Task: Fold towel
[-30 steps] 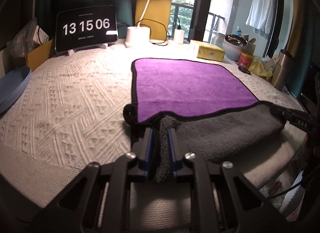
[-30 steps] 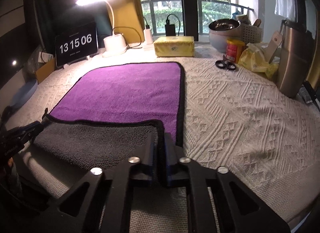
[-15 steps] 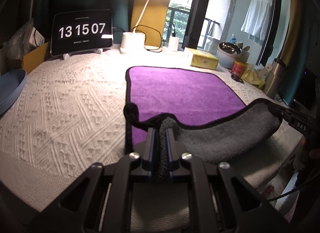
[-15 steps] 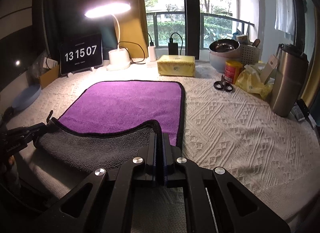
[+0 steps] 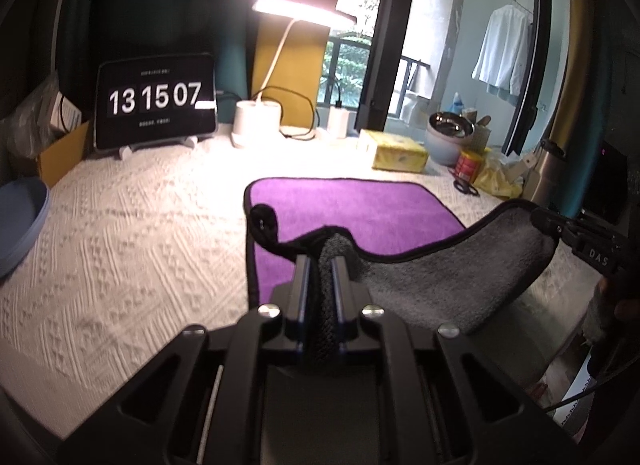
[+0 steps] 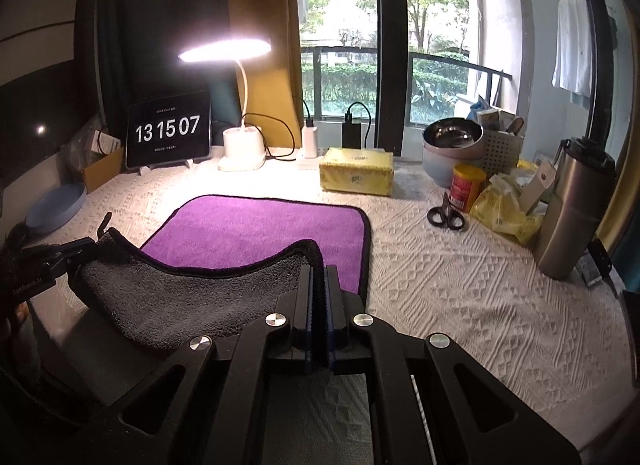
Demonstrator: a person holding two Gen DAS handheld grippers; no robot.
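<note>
My left tool (image 5: 321,265) and right tool (image 6: 318,273) each pinch a near corner of the towel (image 6: 256,231), hiding those corners. Purple face on the bench (image 6: 460,277), grey underside lifted, sagging between.

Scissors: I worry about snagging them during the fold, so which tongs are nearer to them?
Right. The right tongs grip the towel corner on the scissors' side; the left tongs hold the opposite corner, a towel's width farther away.
</note>
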